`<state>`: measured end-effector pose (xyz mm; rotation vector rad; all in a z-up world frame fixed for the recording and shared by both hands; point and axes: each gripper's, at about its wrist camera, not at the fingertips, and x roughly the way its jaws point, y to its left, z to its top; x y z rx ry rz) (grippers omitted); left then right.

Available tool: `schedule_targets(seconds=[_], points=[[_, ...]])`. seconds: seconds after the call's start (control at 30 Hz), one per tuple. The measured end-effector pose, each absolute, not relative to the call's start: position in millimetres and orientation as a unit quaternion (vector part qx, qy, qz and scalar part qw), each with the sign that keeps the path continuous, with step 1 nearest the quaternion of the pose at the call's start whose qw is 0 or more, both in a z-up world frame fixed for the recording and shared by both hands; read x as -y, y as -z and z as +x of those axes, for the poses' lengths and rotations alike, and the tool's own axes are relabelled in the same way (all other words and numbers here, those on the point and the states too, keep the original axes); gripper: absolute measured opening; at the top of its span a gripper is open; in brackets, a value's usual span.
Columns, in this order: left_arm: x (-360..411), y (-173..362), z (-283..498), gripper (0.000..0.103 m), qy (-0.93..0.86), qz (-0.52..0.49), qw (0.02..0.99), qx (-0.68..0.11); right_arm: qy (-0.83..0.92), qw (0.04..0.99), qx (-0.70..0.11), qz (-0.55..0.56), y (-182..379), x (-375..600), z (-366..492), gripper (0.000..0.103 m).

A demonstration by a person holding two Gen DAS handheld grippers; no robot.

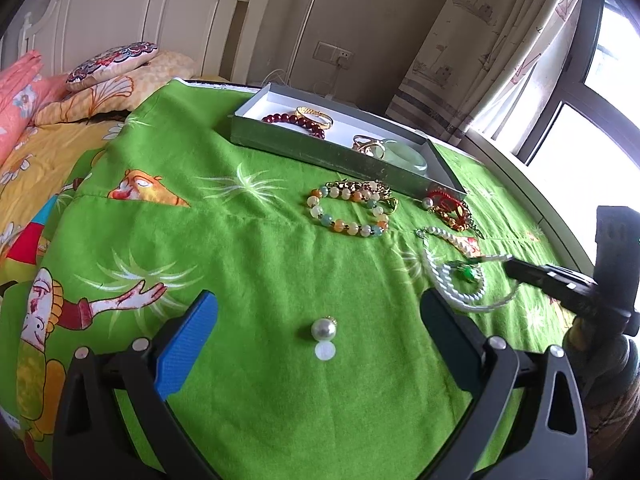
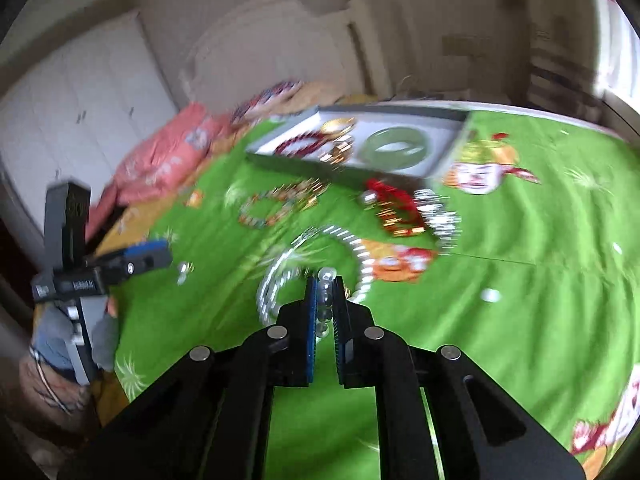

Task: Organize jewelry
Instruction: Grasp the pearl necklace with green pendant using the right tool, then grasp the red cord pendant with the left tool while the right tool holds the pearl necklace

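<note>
The right gripper point(image 2: 325, 280) has its 2 jaws drawn almost together on a strand of the pearl necklace point(image 2: 280, 272), with a column of clear, glossy beads pinched between the blue pads. The rest of the necklace curls in a loop on the green cartoon-print cloth point(image 2: 520, 300) just ahead of the fingertips, its beads pale white and shiny; this view is blurred, so finer detail is lost. From the left wrist the same necklace point(image 1: 460, 280) shows as a whitish beaded loop with a small green piece point(image 1: 466, 274) inside it, and the right gripper point(image 1: 510, 266) reaches its edge from the right.

The left gripper point(image 1: 318, 308) hangs above the cloth with its jaws spread wide and nothing between them. A single pearl bead with a small gold cap point(image 1: 323, 329) lies on the cloth between its fingers, with a small white disc point(image 1: 324, 351) just in front of it.

Farther back lie a bracelet of orange, cream and green beads point(image 1: 348, 212) touching a gold chain piece point(image 1: 380, 190), and a red and gold ornament point(image 1: 450, 208). Behind them stands a shallow grey tray with a white floor point(image 1: 312, 146) holding a dark red bead bracelet point(image 1: 296, 122), a gold bangle point(image 1: 314, 114), gold rings point(image 1: 366, 144) and a pale green jade bangle point(image 1: 400, 154).
</note>
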<state>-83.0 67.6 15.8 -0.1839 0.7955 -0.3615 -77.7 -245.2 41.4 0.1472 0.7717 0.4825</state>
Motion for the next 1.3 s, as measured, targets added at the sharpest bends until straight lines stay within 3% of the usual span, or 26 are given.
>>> schedule_targets(seconds=[0.4, 0.7, 0.87, 0.97, 1.07, 1.17, 1.3], points=[[-58, -15, -79, 0.100, 0.142, -0.063, 0.902, -0.403, -0.188, 0.909, -0.359, 0.096, -40, 283, -80, 0.009], [0, -27, -69, 0.100, 0.175, -0.037, 0.891, -0.417, -0.198, 0.909, -0.354, 0.097, -37, 280, -83, 0.009], [47, -43, -43, 0.098, 0.173, 0.001, 0.901, -0.397, -0.202, 0.908, -0.353, 0.102, -37, 282, -83, 0.009], [84, -54, -30, 0.096, 0.169, 0.107, 0.915, -0.351, -0.203, 0.907, -0.352, 0.106, -36, 284, -83, 0.010], [123, -52, -21, 0.086, 0.208, 0.237, 0.896, -0.312, -0.207, 0.906, -0.351, 0.109, -36, 285, -83, 0.010], [140, -46, -5, 0.069, 0.237, 0.273, 0.875, -0.321, -0.210, 0.905, -0.351, 0.116, -36, 287, -83, 0.010], [154, -31, 16, 0.063, 0.228, 0.303, 0.864, -0.331, -0.213, 0.904, -0.350, 0.122, -36, 289, -83, 0.010]])
